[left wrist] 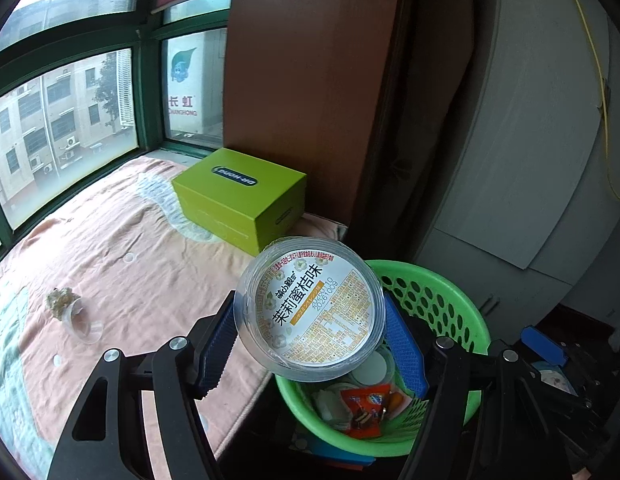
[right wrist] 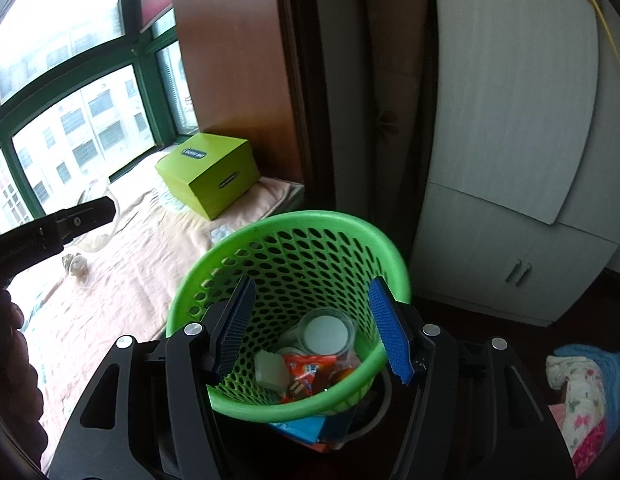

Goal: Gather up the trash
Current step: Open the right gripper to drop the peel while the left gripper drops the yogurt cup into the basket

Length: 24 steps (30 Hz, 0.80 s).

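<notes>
The left tongs (left wrist: 310, 344) are gripping a jelly cup (left wrist: 310, 308) over the green basket (left wrist: 450, 292); next they should let go. The right tongs (right wrist: 312, 332) are hanging open, holding nothing.

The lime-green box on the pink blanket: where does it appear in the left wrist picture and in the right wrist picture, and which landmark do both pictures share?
Left wrist view: the lime-green box sits just left of centre, at mid height, behind the clear cup held in the left gripper.
Right wrist view: the lime-green box lies left of centre, above the middle, beyond the basket.
Shared landmark: the green perforated basket with trash inside.
</notes>
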Motion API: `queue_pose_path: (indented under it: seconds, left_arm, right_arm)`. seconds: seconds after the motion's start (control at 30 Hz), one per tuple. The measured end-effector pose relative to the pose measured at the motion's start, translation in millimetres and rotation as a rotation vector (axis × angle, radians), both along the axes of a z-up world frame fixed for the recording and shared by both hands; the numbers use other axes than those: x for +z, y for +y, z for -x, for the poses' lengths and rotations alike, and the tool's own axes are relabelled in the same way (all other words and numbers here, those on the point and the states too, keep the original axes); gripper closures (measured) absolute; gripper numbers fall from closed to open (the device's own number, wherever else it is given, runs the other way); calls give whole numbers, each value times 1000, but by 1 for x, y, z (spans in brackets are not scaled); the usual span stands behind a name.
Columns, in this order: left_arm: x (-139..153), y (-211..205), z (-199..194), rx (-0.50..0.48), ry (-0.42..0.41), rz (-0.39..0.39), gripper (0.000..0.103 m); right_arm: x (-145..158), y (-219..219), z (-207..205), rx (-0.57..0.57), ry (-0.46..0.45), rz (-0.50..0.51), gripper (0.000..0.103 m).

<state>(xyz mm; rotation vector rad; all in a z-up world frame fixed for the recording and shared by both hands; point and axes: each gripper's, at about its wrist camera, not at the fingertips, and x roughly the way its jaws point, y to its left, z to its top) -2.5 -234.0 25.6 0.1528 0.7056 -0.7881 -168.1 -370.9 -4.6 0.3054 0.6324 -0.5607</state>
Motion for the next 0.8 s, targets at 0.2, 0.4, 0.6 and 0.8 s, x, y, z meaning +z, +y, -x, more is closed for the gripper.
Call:
queue_pose_path:
  seconds: [0.2,0.4,0.6,0.8]
  left_arm:
    - [-2,-21,7,-41,6,-16,36]
    - [-4,-36,12,-78,13,-10,36]
    - [-9,-48,15,-103,22,-7,33]
    - [-8,-56,22,-133,12,4,22]
  right_arm:
    - [4,-6,11,-30,-13,5,40]
    - [6,-10,18,-51,-24,10,37]
    - [6,-15,24,-74,-29,10,37]
    - [7,-18,29,-93,-35,10,37]
